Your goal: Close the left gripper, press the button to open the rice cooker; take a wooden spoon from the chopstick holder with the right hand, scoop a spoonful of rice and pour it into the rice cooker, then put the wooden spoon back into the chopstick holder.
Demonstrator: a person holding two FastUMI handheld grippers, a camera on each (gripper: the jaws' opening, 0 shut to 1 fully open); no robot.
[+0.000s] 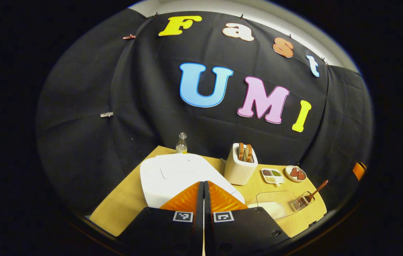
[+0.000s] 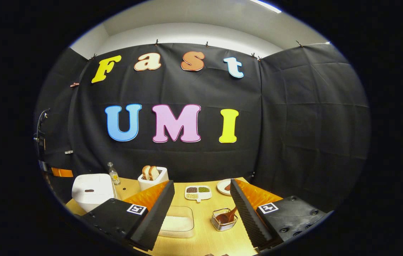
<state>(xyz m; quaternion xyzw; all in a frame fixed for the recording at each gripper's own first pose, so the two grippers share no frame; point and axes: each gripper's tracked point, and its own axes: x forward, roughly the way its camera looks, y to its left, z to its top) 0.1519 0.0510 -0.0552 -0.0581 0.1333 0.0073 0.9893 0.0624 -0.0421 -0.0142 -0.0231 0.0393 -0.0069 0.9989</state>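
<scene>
cloth-walled booth, kitchen tabletop (image 2: 201,233)

Wooden spoon (image 2: 227,215) in chopstick holder (image 2: 219,224).

- No legible word, brand or number on any item on the table.
- Left gripper (image 1: 203,185): two square coded markers (image 1: 183,216), one on each finger body, side by side; a block pattern, not text.
- Right gripper (image 2: 201,186): two square coded markers of the same kind (image 2: 136,209), one on each finger body, well apart.
- Bottle (image 2: 113,174): a small label on its body, print too small to read.
- Rice cooker (image 2: 91,190): a short dark mark on its front face, not readable as text.
</scene>
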